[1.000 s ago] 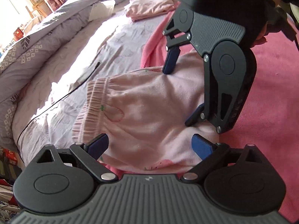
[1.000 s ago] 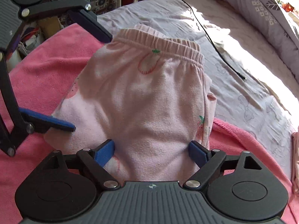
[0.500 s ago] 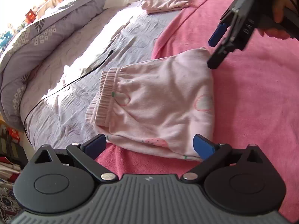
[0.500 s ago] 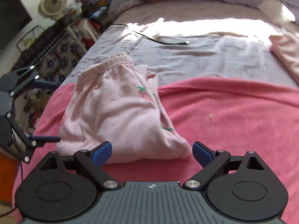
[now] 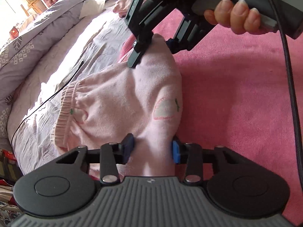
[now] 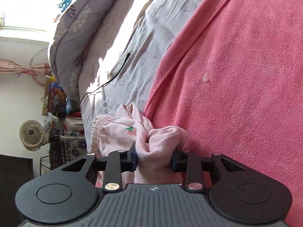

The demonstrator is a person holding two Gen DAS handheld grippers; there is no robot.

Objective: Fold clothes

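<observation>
Both tools point(image 5: 153, 149) point(image 6: 154, 160) pinch pink strawberry-print shorts point(image 5: 123, 102); no legible writing.

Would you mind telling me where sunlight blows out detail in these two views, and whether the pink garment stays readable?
Left wrist view: sun glare whitens the grey bedsheet; the pink garment stays sharp, evenly lit. Right wrist view: the window corner is blown out, and the garment sits in softer shade, still readable.

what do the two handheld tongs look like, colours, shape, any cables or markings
Both tongs, left and right, are black, with two round discs beside a ribbed grey base bearing a small cross mark, silver pivot screws and blue pads. In the left wrist view the right one has a grey handle and a black cable. No sleeve shows.
</observation>
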